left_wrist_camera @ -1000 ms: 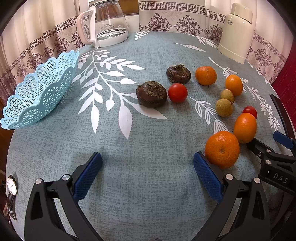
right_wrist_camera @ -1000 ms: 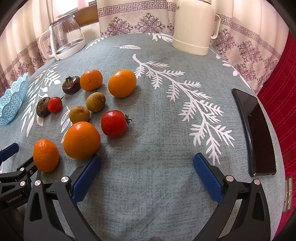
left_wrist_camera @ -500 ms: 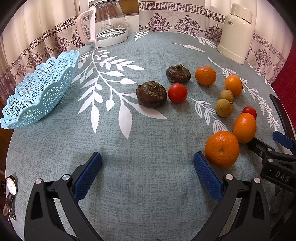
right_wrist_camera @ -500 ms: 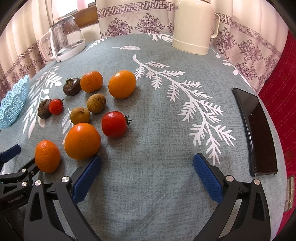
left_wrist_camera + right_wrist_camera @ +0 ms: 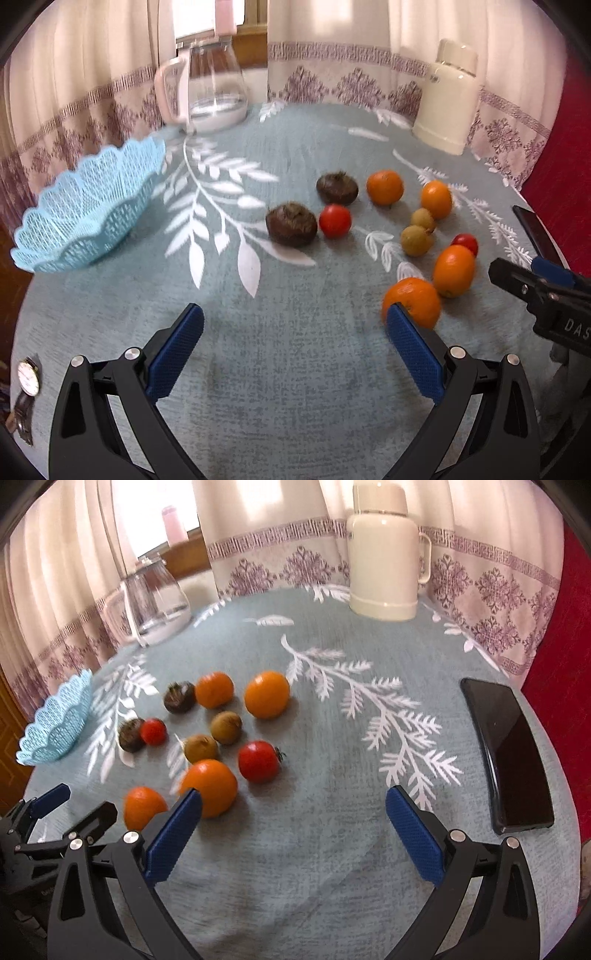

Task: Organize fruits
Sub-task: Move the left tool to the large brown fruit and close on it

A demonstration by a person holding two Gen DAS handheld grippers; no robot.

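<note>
Several fruits lie loose on the grey-blue tablecloth: oranges, with the nearest orange [image 5: 413, 301] [image 5: 142, 806] beside my left gripper's right finger, two red tomatoes [image 5: 335, 220] [image 5: 258, 761], two dark water chestnuts [image 5: 291, 224] and two small brown longans [image 5: 416, 240]. A light blue lattice basket [image 5: 88, 206] [image 5: 55, 723] stands at the left, holding nothing I can see. My left gripper [image 5: 295, 347] is open above bare cloth. My right gripper [image 5: 293, 829] is open too, its left finger just in front of a large orange [image 5: 210, 786].
A glass kettle [image 5: 207, 92] [image 5: 155, 602] and a cream thermos jug [image 5: 448, 96] [image 5: 386, 554] stand at the table's far side. A black phone [image 5: 508, 753] lies at the right edge. A wristwatch [image 5: 27, 373] lies at the near left edge. Curtains hang behind.
Both grippers have lifted and tilted up, so more of the curtains and the far side shows. The fruits have not moved. Both grippers stay open.
</note>
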